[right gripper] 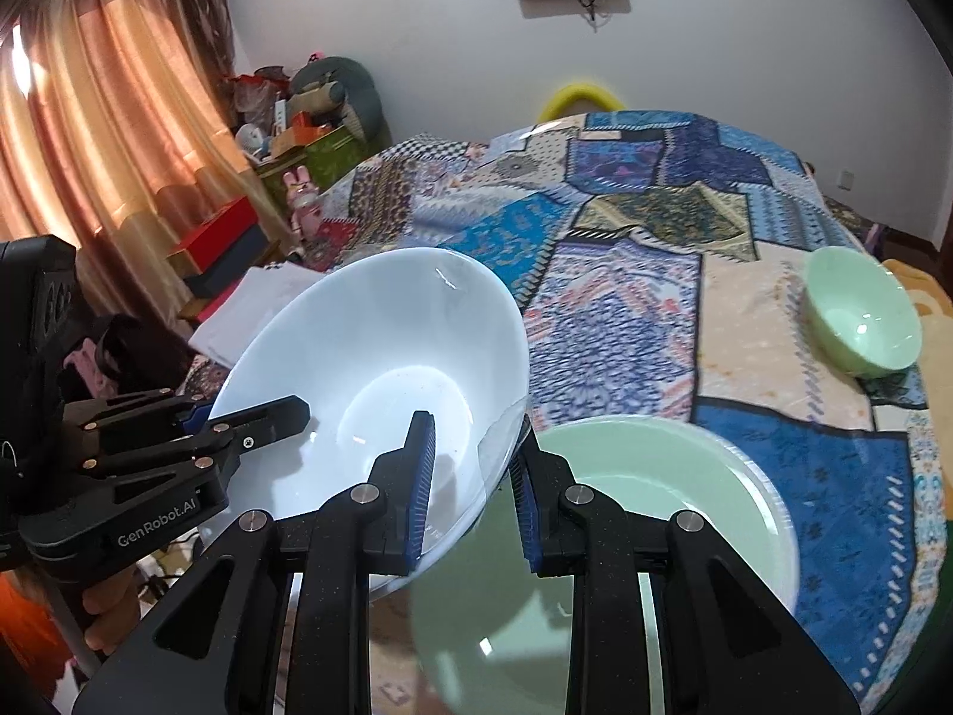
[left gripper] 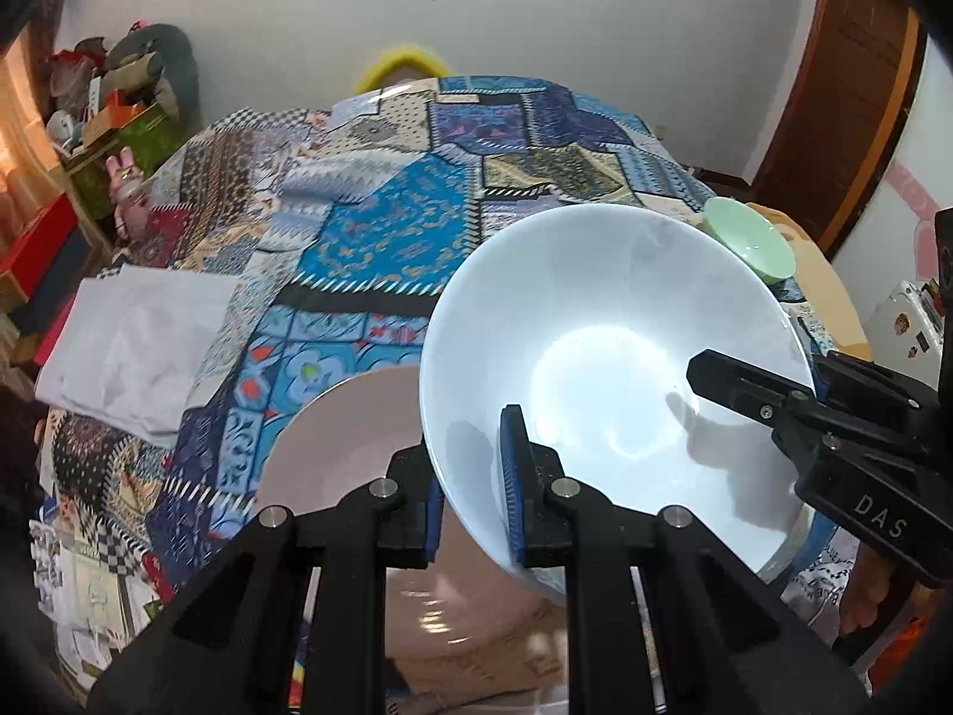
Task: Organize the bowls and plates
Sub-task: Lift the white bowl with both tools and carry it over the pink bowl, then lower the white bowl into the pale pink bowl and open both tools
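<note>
Open quilt (right gripper: 625, 310) is left ahead; passage is blocked by white bowl (right gripper: 369, 357), green plate (right gripper: 685, 476), small green bowl (right gripper: 863, 322).

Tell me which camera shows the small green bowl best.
The right wrist view: the small green bowl sits fully visible on the patchwork cloth. In the left wrist view the white bowl hides part of it.

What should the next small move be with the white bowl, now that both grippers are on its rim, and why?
Probably lower the white bowl toward the large green plate beneath its right edge. Both the left gripper and the right gripper clamp its rim; it hangs tilted above the table, with a pink plate under its left edge. Which dish is meant is unclear.
</note>
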### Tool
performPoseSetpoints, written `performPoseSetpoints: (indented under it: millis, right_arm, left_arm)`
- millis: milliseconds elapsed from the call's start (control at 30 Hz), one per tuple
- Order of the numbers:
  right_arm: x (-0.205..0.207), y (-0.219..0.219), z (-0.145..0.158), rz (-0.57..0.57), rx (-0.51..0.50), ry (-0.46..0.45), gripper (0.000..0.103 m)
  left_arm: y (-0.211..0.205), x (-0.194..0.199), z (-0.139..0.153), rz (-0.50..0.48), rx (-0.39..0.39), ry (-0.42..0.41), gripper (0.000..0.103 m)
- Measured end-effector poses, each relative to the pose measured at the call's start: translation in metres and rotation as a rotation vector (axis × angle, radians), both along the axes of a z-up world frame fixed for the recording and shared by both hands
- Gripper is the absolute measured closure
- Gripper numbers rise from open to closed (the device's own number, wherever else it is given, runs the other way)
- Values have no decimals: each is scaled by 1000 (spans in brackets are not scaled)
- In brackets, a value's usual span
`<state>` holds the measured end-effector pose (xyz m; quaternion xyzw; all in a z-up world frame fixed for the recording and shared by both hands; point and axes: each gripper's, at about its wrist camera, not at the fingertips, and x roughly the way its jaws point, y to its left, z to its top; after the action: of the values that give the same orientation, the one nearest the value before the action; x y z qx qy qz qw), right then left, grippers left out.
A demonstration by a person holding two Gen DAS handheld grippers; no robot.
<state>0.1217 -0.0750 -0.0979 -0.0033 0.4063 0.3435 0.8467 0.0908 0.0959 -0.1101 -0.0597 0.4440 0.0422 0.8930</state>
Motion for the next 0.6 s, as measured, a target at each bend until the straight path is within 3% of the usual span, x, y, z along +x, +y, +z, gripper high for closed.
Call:
performPoseSetpoints:
  millis: [600]
  right_arm:
    - [-17,59,-23,89,-15,63,80]
  left_arm:
    - [61,-29,-33,90,-38,46,87]
